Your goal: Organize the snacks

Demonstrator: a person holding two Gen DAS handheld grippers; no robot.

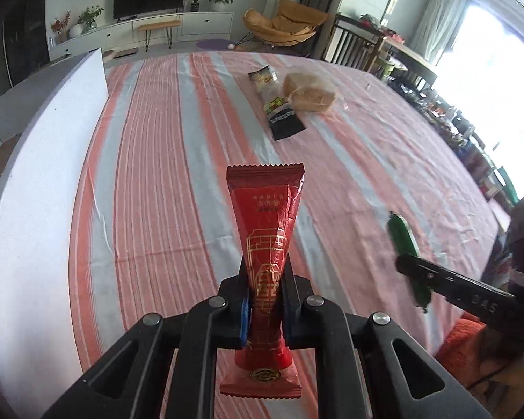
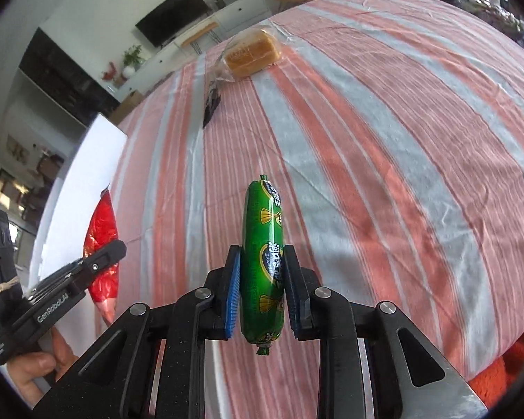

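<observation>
We have the left gripper (image 1: 264,296) pinching a snack packet (image 1: 266,244) that stands up between its pads, above the striped tablecloth (image 1: 157,174). To its right, our right gripper (image 2: 262,293) clamps a sausage stick (image 2: 263,255) lengthwise. A foam board (image 1: 35,192) lies along the cloth's left edge. Farther ahead on the cloth a wrapped bread loaf (image 1: 309,92) rests, with a flat snack pouch (image 1: 277,104) touching its left side.
</observation>
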